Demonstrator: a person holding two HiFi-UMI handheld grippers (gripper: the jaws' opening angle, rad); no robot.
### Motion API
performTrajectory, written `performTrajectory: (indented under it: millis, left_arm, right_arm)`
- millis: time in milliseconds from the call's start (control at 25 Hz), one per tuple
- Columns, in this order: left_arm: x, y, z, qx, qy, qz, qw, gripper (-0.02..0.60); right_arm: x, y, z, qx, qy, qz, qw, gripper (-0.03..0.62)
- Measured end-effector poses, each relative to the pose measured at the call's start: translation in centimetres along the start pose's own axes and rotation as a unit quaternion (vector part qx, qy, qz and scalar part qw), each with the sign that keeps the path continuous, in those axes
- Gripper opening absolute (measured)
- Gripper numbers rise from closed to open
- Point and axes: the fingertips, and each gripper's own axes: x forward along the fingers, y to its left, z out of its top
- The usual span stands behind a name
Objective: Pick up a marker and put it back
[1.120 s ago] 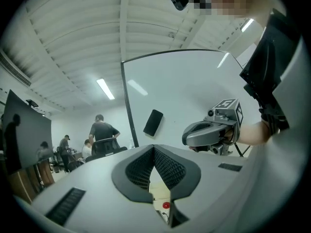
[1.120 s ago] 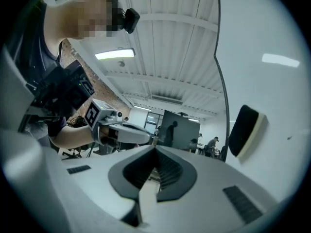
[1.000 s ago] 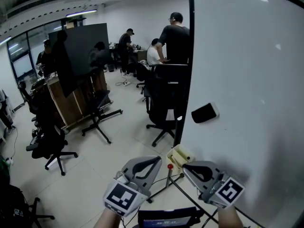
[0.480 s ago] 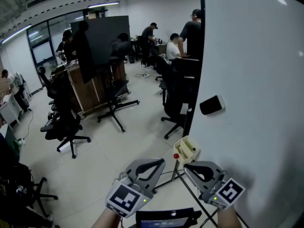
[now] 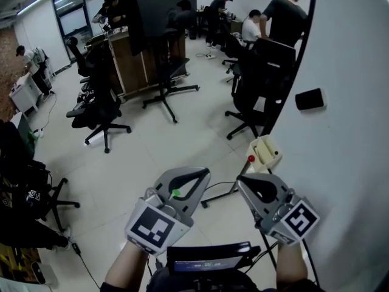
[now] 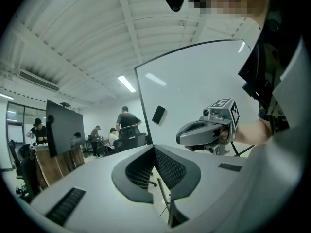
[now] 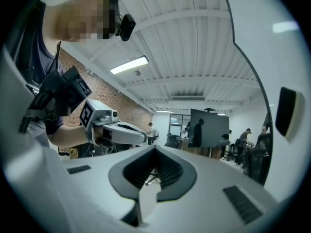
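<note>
Low on the whiteboard [image 5: 352, 163] at the right hangs a cream marker tray [image 5: 265, 152]; a red-capped marker [image 5: 251, 159] pokes out of its left end. My left gripper [image 5: 205, 174] and right gripper [image 5: 240, 181] are held side by side just below the tray, apart from it. Both are shut with nothing between the jaws. The left gripper view shows the left gripper's [image 6: 154, 148] jaws meeting at the tip, with the right gripper [image 6: 181, 136] beside it. In the right gripper view the right gripper's [image 7: 155, 149] jaws are closed too.
A black eraser [image 5: 310, 99] sticks to the whiteboard above the tray. The board's stand legs [image 5: 222, 193] spread over the floor ahead. Office chairs [image 5: 100, 111] [image 5: 258, 87], a dark panel [image 5: 161, 5] and several people [image 5: 285, 14] fill the room behind.
Both grippers have travelled together across the room and sit higher in the head view. The whiteboard, tray and eraser have shifted right and up. Both pairs of jaws stayed shut.
</note>
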Motion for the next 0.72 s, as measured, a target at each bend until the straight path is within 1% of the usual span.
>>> performTrajectory:
  millis: [160, 440, 600, 720]
  left_arm:
    - [-5.4, 2.0, -1.5, -0.008, -0.008, 0.013, 0.9999, 0.0]
    - [-15.2, 5.6, -3.2, -0.025, -0.024, 0.019, 0.9992, 0.0]
    - [-19.0, 6.8, -3.8, -0.029, -0.038, 0.021, 0.9986, 0.0]
    - [-21.2, 6.8, -4.2, -0.037, -0.043, 0.012, 0.9983, 0.0]
  right_arm:
    - [3.5, 5.0, 0.4, -0.018, 0.011, 0.016, 1.0, 0.012]
    - [9.5, 13.3, 2.2, -0.035, 0.018, 0.012, 0.999, 0.012]
    - [12.1, 17.6, 3.0, -0.065, 0.025, 0.021, 0.997, 0.012]
    - [12.9, 20.1, 3.4, -0.06, 0.032, 0.018, 0.998, 0.012]
